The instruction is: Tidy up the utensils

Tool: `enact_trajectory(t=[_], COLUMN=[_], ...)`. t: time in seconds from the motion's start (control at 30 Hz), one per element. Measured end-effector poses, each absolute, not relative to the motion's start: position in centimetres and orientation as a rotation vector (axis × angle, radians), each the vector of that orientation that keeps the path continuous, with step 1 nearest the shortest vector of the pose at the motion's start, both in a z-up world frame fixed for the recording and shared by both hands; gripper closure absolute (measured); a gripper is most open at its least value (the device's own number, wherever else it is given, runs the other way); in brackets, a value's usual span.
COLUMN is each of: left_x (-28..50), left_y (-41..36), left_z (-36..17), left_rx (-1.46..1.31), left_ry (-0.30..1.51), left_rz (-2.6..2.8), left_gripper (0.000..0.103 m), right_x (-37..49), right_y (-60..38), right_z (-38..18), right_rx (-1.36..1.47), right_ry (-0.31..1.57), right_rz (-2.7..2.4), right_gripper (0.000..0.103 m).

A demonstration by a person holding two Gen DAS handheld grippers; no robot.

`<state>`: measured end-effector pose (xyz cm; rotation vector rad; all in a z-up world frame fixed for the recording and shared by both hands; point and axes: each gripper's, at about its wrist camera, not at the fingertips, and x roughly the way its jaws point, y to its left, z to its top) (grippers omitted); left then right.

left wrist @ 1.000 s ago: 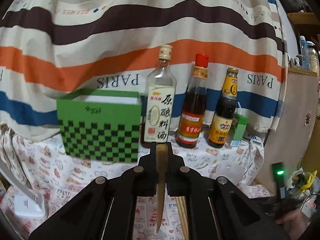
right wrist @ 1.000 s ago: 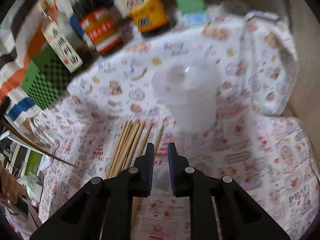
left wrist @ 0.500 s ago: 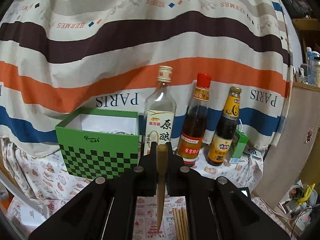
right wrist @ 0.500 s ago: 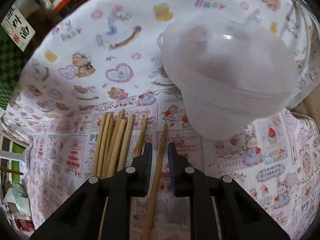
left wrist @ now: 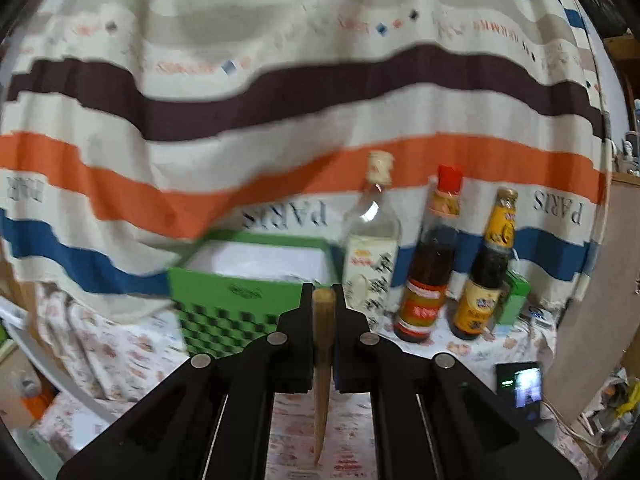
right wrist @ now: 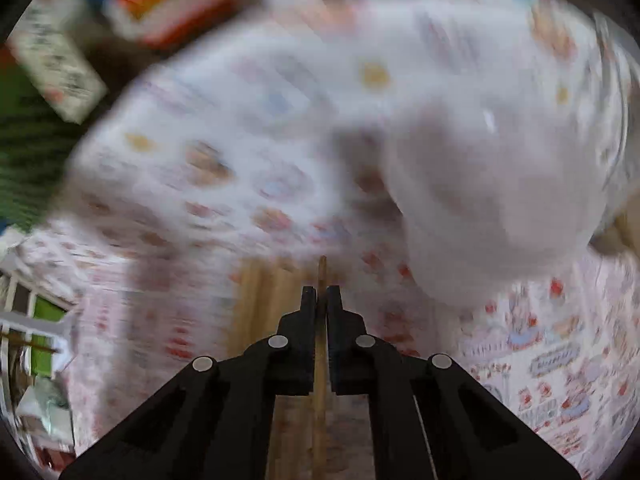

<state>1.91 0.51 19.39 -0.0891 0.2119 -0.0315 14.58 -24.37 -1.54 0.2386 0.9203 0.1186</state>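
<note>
Left wrist view: one wooden chopstick (left wrist: pixel 323 354), pinched between the closed jaws of the left gripper (left wrist: pixel 323 294), blunt end up at the fingertips, thin tip hanging down toward the tablecloth (left wrist: pixel 120 356). Behind it, a green checkered box (left wrist: pixel 224 304), open-topped with a white inside. Right of the box, three bottles in a row: a clear bottle (left wrist: pixel 372 248) with a pale cap, a dark bottle (left wrist: pixel 430 264) with a red cap, a dark bottle (left wrist: pixel 486 272) with a yellow neck label. A small green carton (left wrist: pixel 516 296) stands just behind the last. Backdrop: a striped cloth (left wrist: pixel 280 92) in brown, orange, blue and cream, printed PARIS. Lower right, a small lit screen (left wrist: pixel 520 386). Right wrist view, heavily blurred: a second chopstick (right wrist: pixel 321 360), running lengthwise between the jaws of the right gripper (right wrist: pixel 321 294), which are drawn in on it; its far tip projects just past the fingertips. Left of it, a bundle of chopsticks (right wrist: pixel 260 304) lying on the printed tablecloth (right wrist: pixel 240 160). Right and beyond, a translucent white cup (right wrist: pixel 492 200), standing on the cloth. Upper left corner, blurred bottle labels and the green box (right wrist: pixel 24 152). Far left edge, a white rack (right wrist: pixel 24 332); detail cannot be told.
</note>
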Motion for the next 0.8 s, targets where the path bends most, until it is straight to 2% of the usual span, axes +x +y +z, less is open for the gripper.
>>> enact_trajectory(t=[0.2, 0.4, 0.5, 0.6, 0.8], left_x=[-1.6, -1.8, -1.7, -0.8, 1.6], left_y=[1.4, -0.4, -2.0, -3.3, -4.7], left_z=[21.3, 21.5, 21.2, 20.5, 18.8], left_rx=[-0.129, -0.121, -0.088, -0.088, -0.092], left_ry=[0.116, 0.12, 0.13, 0.16, 0.238], left_rz=[-0.065, -0.122, -0.15, -0.177, -0.191], left_gripper=[0.098, 0.098, 0.098, 0.098, 0.098], right_x=[10.1, 4.6, 3.3, 2.4, 4.2], right_y=[-24.7, -26.7, -28.0, -29.0, -30.9], right_z=[7.1, 13.9, 15.7, 16.4, 15.4], right_rx=[0.162, 0.133, 0.138, 0.136, 0.179], right_ry=[0.648, 0.406, 0.362, 0.304, 0.381], right_rz=[0.158, 0.157, 0.207, 0.163, 0.154], right_gripper=[0.098, 0.098, 0.102, 0.102, 0.102])
